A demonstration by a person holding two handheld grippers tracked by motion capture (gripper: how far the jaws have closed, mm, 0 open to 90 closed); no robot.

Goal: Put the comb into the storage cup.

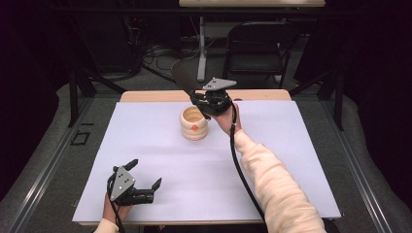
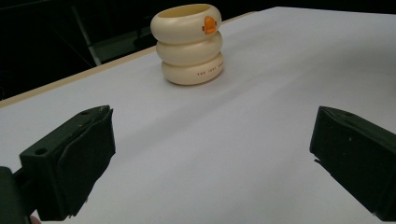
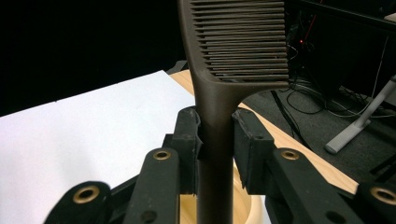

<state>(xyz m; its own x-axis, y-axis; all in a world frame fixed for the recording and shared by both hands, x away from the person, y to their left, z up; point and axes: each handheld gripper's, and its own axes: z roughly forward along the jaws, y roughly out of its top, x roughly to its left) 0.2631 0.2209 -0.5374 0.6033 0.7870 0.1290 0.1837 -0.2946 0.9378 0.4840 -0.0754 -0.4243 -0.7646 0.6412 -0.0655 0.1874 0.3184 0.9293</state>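
White table, spatula held over holder

White table (image 1: 160, 145) carries a cream ringed holder (image 1: 194, 123). Right gripper (image 1: 204, 99), forearm stretched forward, clamps the slotted spatula (image 3: 224, 84) by its handle above the holder. Left gripper (image 1: 144, 177) rests low at the near edge, jaws wide, empty

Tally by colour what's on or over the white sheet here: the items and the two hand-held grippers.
Cream: 1, the ringed cup
Dark brown: 1, the slotted spatula, clamped in the right gripper
Black: 2, right gripper and left gripper, whose jaws stand open and hold nothing
Total: 4
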